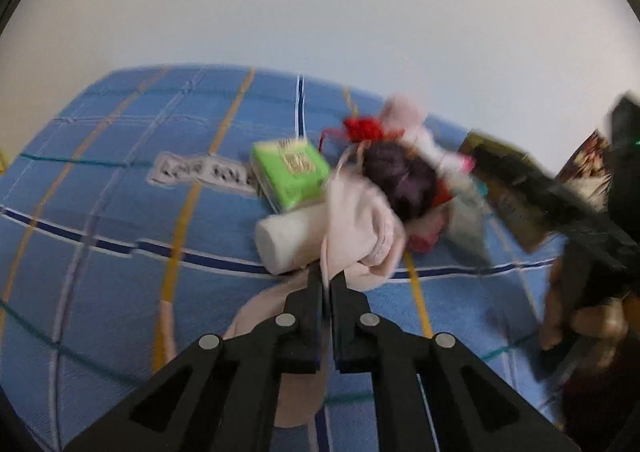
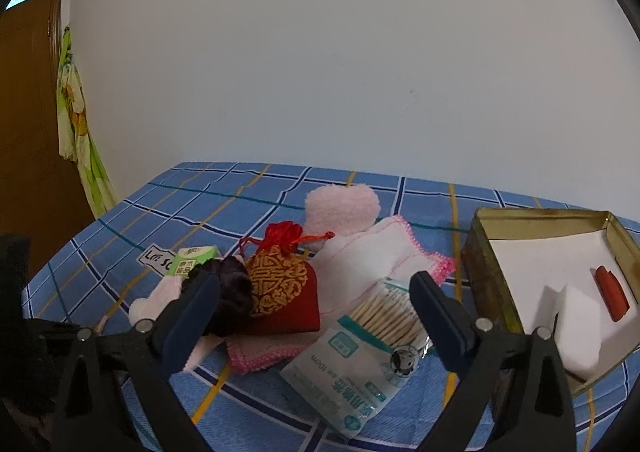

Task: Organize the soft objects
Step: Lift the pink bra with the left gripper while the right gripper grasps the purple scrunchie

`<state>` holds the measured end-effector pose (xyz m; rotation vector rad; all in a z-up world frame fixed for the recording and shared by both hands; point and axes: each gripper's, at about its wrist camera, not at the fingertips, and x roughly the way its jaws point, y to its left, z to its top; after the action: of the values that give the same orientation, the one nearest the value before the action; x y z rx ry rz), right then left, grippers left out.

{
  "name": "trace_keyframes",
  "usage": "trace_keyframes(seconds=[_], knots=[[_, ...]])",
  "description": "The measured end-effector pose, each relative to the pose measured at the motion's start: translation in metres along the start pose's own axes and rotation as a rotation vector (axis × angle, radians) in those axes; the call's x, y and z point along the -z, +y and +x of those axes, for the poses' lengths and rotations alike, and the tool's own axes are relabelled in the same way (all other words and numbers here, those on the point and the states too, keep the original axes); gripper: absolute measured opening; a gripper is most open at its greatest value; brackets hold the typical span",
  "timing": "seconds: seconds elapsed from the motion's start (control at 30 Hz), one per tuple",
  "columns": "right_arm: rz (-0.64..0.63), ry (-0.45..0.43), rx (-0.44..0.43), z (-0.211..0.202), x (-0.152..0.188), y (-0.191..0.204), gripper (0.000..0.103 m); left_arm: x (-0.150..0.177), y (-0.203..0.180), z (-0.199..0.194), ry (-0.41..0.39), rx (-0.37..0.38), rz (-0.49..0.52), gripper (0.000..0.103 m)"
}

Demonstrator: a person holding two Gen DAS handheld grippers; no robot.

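Observation:
In the left wrist view my left gripper (image 1: 327, 278) is shut, pinching the near edge of a pale pink sock (image 1: 360, 224) that lies over a white roll (image 1: 280, 242). This view is blurred. Behind the sock sit a green tissue pack (image 1: 292, 172) and a dark purple scrunchie (image 1: 400, 180). In the right wrist view my right gripper (image 2: 314, 280) stands open above the pile, holding nothing. Below it lie a red and gold pouch (image 2: 284, 292), a cotton swab pack (image 2: 360, 344) and a pink-edged white cloth (image 2: 380, 260). The scrunchie (image 2: 228, 292) touches the pouch's left side.
An open tin box (image 2: 488, 276) stands at the right, holding a white sponge (image 2: 576, 336) and a small red item (image 2: 612, 296). A fluffy pink piece (image 2: 340, 208) lies behind the pile. Everything rests on a blue checked bedsheet (image 2: 180, 196) against a white wall.

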<state>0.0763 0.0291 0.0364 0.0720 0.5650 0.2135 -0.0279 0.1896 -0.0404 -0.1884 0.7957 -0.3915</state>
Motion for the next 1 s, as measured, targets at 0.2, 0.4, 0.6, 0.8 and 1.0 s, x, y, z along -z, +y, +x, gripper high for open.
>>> trace_keyframes(seconds=[0.2,0.4,0.6,0.8,1.0], knots=[[-0.037,0.038,-0.04,0.013,-0.001,0.013,0.095,-0.006,0.001,-0.068,-0.194,-0.032,0.021,0.004],[-0.088,0.103,-0.098,0.025,0.0,0.036,0.095,-0.01,0.015,-0.088,-0.258,-0.081,0.024,0.004],[-0.105,0.147,-0.21,0.017,0.011,0.051,0.095,0.003,0.032,-0.084,-0.232,-0.109,-0.031,0.004],[-0.179,0.223,-0.261,0.039,0.019,0.083,0.083,0.003,0.032,-0.115,-0.315,-0.114,-0.059,0.004],[-0.231,0.295,-0.278,0.063,0.026,0.106,0.08,-0.001,0.031,-0.146,-0.385,-0.144,-0.052,0.004]])
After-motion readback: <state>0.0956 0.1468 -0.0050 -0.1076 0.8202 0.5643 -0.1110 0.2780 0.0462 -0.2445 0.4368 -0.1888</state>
